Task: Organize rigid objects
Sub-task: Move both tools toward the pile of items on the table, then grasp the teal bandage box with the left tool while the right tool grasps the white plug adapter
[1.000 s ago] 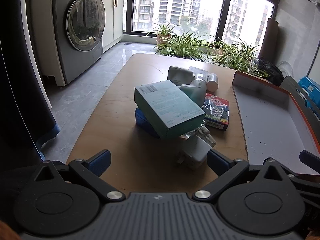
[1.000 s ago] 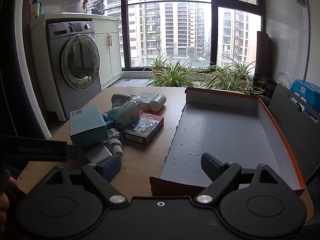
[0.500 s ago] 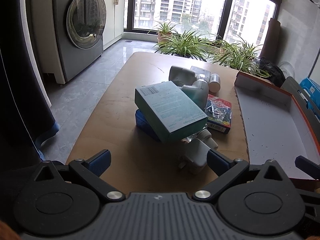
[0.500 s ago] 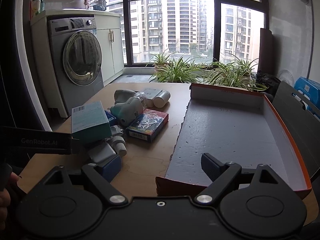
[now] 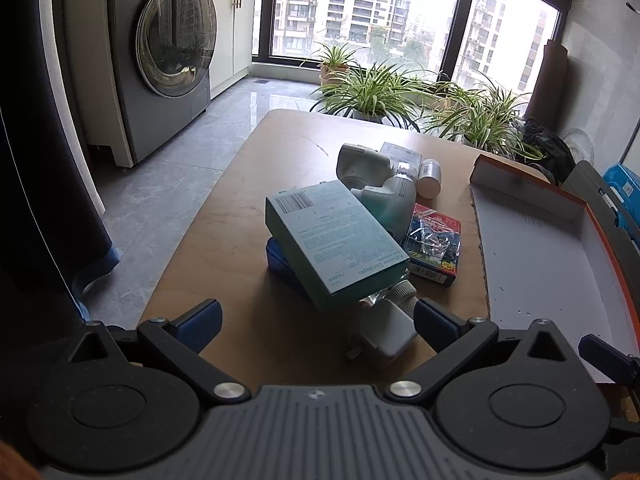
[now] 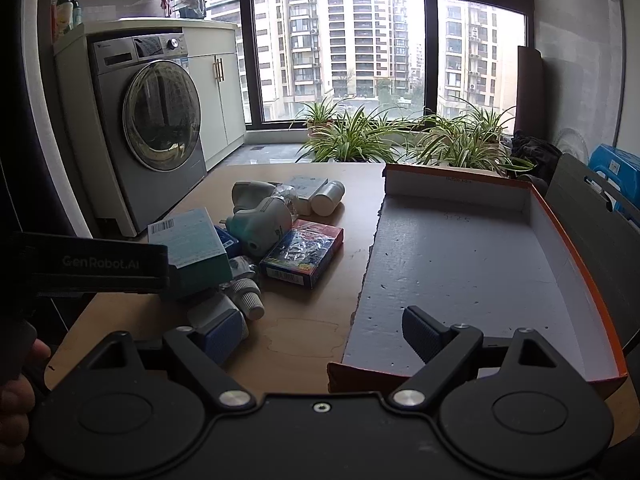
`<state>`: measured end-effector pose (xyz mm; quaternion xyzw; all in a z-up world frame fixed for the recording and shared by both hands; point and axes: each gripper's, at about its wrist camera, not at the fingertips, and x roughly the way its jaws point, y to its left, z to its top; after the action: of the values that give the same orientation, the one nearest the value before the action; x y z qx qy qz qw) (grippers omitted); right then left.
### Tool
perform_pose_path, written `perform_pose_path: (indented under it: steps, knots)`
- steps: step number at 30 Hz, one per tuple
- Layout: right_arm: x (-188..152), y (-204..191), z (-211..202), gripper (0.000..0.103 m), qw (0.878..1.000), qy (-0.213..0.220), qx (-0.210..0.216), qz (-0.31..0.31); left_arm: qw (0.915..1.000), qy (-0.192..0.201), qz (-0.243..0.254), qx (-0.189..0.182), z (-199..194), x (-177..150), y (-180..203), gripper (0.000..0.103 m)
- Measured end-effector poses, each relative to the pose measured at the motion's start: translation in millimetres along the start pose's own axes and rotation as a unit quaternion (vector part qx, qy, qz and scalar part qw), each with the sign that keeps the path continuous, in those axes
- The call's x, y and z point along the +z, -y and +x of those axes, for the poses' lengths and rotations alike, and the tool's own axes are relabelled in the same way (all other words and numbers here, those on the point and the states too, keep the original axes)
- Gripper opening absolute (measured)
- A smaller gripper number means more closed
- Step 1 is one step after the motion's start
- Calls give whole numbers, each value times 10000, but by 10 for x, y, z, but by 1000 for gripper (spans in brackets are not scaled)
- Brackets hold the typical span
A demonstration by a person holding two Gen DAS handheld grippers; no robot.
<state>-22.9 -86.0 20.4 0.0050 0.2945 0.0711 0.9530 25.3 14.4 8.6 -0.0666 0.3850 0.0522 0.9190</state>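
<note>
A pile of small items lies on the wooden table (image 5: 248,216). On top is a teal box (image 5: 336,240) that leans on a blue case (image 5: 278,262). Behind them are a red card box (image 5: 434,242), a teal-and-white device (image 5: 390,196), a grey-white device (image 5: 362,164) and a white bottle (image 5: 429,172). A white plug adapter (image 5: 384,332) lies nearest, just inside the right finger of my left gripper (image 5: 318,320), which is open and holds nothing. My right gripper (image 6: 322,330) is open too, straddling the near left corner of the orange-edged tray (image 6: 460,264). The teal box (image 6: 192,240) shows to its left.
A washing machine (image 5: 160,60) stands on the floor to the left. Potted plants (image 5: 372,92) line the window beyond the table's far end. A dark chair back (image 6: 592,216) and a blue crate (image 6: 616,168) are right of the tray. A hand (image 6: 16,380) holds the left gripper's body (image 6: 88,264).
Both views have shifted a little: the pile sits slightly lower in the left wrist view, and the tray looks a bit nearer in the right. Both grippers stay open, and nothing on the table moved.
</note>
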Motion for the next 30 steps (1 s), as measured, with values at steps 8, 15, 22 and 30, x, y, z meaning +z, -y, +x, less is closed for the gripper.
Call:
perform_pose_path:
  steps: [8,15,22,30]
  knots:
    - [59,13,-1,102,10000,-32,-16,77,9999,-17,-96,35,40,122,40,103]
    - [97,18,18,102,9999,-70,-7,114,9999,-20,-91,79,63,181,83,103]
    - [94,17,28,102,9999,-67,-25,122,9998,-69,-182,104,129,238,89,103]
    - [111,61,86,102,9995,-106,-94,267,9985,-83,-387,379,346,410,219,103]
